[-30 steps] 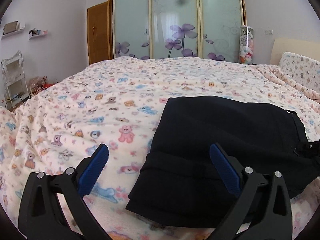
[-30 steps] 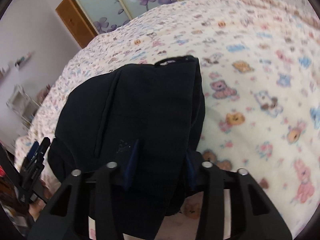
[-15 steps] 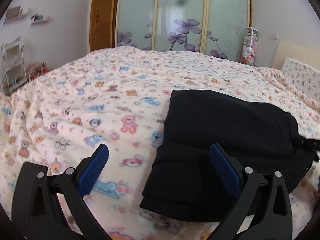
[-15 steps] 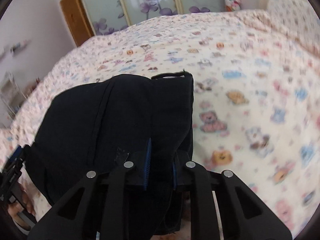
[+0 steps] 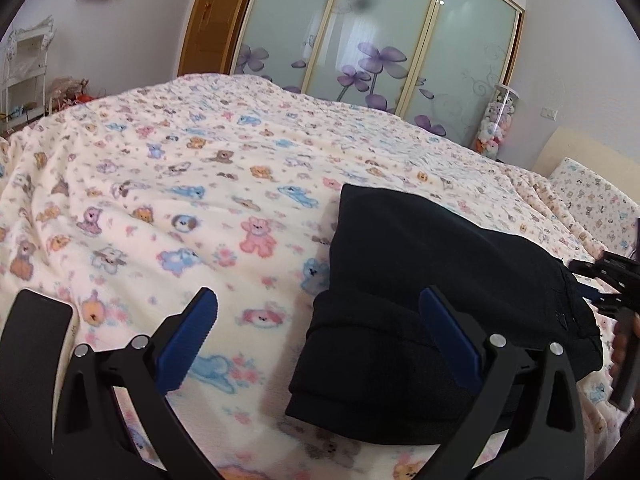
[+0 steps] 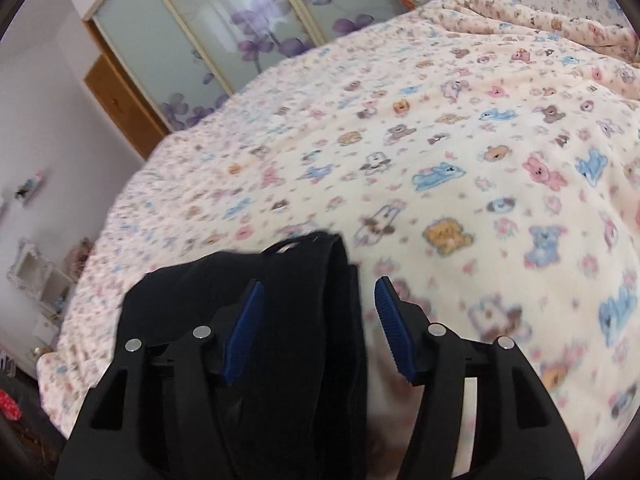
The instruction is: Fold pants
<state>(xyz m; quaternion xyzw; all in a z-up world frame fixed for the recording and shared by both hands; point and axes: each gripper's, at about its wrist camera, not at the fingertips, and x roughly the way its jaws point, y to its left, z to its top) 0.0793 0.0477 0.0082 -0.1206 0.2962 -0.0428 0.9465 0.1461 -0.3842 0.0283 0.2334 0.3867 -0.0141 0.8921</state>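
The black pants [image 5: 420, 248] lie folded in a compact stack on the bear-print blanket [image 5: 200, 184]. My left gripper [image 5: 318, 300] hovers open over their left edge. One blue pad [image 5: 192, 332] is over the blanket and the other is over the cloth, gripping nothing. In the right wrist view the pants [image 6: 180, 300] fill the lower left. My right gripper [image 6: 319, 284] is opening. The pants' right edge sits between its jaws and the pads do not press on it. The right gripper [image 5: 612, 280] and a hand also show at the right edge of the left wrist view.
The blanket [image 6: 480, 140] covers a wide bed stretching far ahead. A wardrobe with flowered sliding doors [image 5: 360, 40] and a wooden door [image 5: 212, 20] stand behind it. A white rack [image 5: 24, 64] is at the far left, and a pillow [image 5: 592, 200] at the right.
The right jaws closed on the pants' edge, then spread apart and let go. The right gripper drew back and rolled. The left gripper shifted and rolled, staying open.
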